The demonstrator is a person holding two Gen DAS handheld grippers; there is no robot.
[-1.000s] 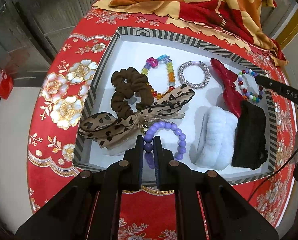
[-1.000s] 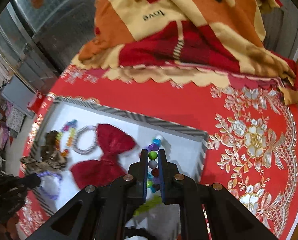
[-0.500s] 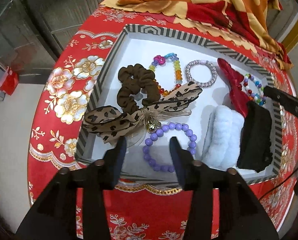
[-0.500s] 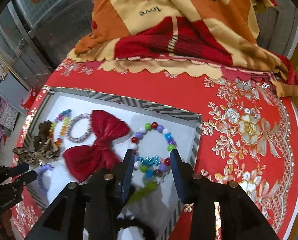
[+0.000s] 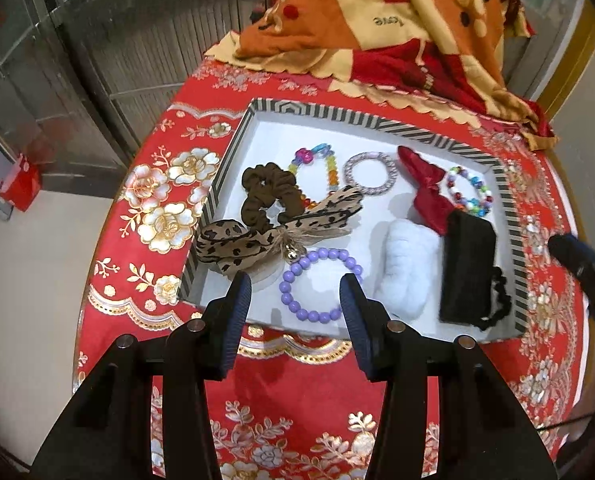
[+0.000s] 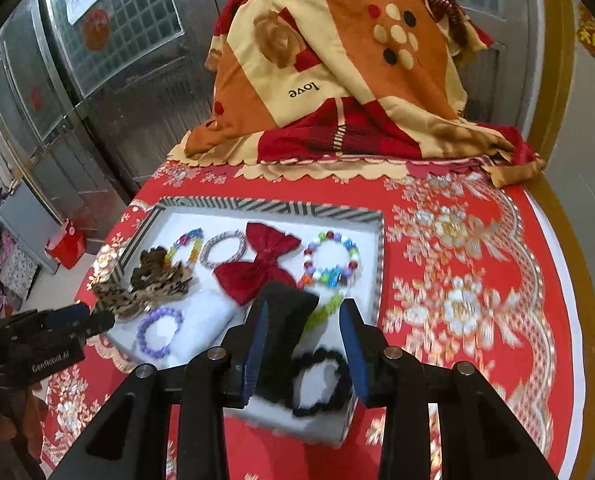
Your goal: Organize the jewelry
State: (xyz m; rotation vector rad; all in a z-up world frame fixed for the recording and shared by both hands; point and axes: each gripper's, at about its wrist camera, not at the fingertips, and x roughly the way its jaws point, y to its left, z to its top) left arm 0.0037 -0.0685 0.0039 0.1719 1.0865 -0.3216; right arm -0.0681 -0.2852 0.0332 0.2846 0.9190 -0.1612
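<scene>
Release step, by the look of it, with both pieces already down in the striped tray (image 5: 353, 118) on the red-clothed table (image 5: 145, 216).

Left hand-held gripper (image 5: 294, 282): jaws just opened wide, gripping nothing, poised over the tray's near edge. Purple bead bracelet (image 5: 324, 255) flat on the tray floor by that edge, framed between the fingers but apparently clear of the pads.

Right hand-held gripper (image 6: 305, 307): jaws just opened partway, nothing clamped, over the tray's near right corner. Multicolour bead bracelet (image 6: 353, 256) lying loose toward the tray's far right corner.

Inside the tray, no dividers:
- left side: brown scrunchie (image 5: 257, 196), with a leopard-print bow (image 5: 233, 244) draped across it and over the left rim
- far side: rainbow bracelet (image 5: 331, 168) and silver ring bracelet (image 5: 371, 191), side by side
- middle to right: red bow (image 5: 425, 200), white fluffy piece (image 5: 405, 264), black cloth piece (image 5: 467, 264) overlapping the red bow's end
- near right corner: black ring (image 6: 321, 354), plus something green (image 6: 325, 310), too blurred to name

Nothing loose visible on the table outside the tray, only a heaped blanket (image 6: 337, 80) beyond its far rim.

Next, probably: lifting both tools clear without snagging beads or ribbon. If tidying further, freeing the leopard-print bow from the rim, calling for a light pinch at its knot.
</scene>
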